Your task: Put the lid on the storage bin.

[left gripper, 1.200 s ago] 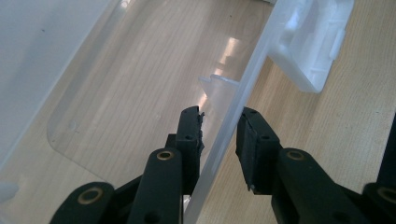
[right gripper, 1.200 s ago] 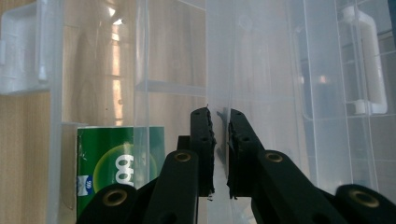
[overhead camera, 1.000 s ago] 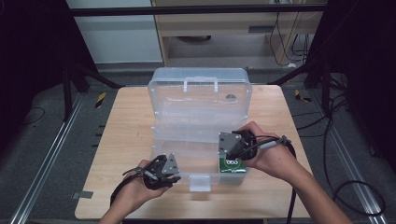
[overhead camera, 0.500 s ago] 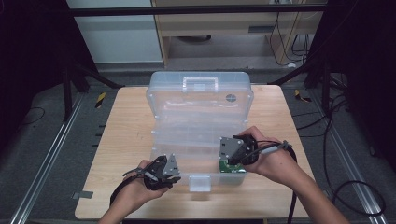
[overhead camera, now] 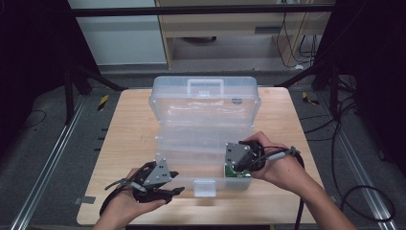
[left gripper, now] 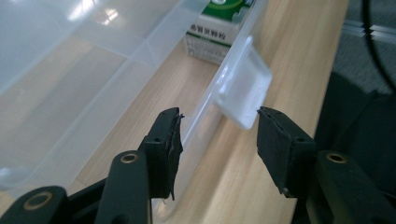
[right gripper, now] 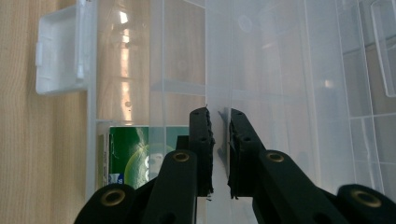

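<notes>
A clear plastic box (overhead camera: 206, 103) stands open on the wooden table, its lid tipped back. A green and white carton (overhead camera: 238, 172) lies in its front right compartment (left gripper: 217, 32) (right gripper: 135, 154). My left gripper (overhead camera: 178, 183) (left gripper: 219, 123) hovers at the box's front left. Its jaws have just been opening and stand apart, with the front wall and the latch tab (left gripper: 243, 88) ahead between them, untouched. My right gripper (overhead camera: 234, 167) (right gripper: 218, 114) sits over the carton, shut on a thin clear inner wall (right gripper: 217, 70) of the box.
The latch tab (overhead camera: 205, 188) sticks out from the front wall toward the table's near edge. Bare wood (overhead camera: 124, 124) lies left of the box and along the front. Cables trail from both grippers; dark floor and metal rails surround the table.
My left gripper has lifted slightly off the front wall and its jaws have spread. The right hand and the box have stayed put.
</notes>
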The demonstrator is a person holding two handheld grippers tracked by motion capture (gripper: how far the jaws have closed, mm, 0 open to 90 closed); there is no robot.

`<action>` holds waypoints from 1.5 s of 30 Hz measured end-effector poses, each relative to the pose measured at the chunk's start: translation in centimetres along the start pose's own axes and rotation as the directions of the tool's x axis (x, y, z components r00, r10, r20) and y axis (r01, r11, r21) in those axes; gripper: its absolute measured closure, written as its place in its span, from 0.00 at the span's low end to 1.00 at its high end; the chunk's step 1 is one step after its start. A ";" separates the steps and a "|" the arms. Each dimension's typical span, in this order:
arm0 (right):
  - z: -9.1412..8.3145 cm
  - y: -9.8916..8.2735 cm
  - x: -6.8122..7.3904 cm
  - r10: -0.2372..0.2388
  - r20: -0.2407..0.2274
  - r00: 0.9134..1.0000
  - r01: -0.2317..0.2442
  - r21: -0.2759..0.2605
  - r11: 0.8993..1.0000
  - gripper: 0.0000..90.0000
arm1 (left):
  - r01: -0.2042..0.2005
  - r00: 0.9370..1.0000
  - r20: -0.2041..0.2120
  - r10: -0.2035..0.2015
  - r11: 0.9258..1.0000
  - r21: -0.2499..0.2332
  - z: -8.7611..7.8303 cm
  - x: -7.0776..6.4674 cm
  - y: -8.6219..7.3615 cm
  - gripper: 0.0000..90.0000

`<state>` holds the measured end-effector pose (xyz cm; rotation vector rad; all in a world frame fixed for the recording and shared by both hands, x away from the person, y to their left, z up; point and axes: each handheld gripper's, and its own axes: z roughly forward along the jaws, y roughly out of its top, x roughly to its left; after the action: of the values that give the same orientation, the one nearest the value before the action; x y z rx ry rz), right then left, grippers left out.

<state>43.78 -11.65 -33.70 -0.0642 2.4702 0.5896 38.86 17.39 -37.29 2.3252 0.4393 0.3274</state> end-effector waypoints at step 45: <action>0.1 -0.1 1.2 -0.004 0.004 1.000 0.005 -0.004 1.000 0.90 | 0.403 0.896 -0.061 -0.440 0.864 -0.303 -6.1 11.4 0.4 1.00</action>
<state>42.90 -11.63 -34.49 -0.0701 2.4648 0.5921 47.17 25.54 -31.59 1.8715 0.8903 0.3022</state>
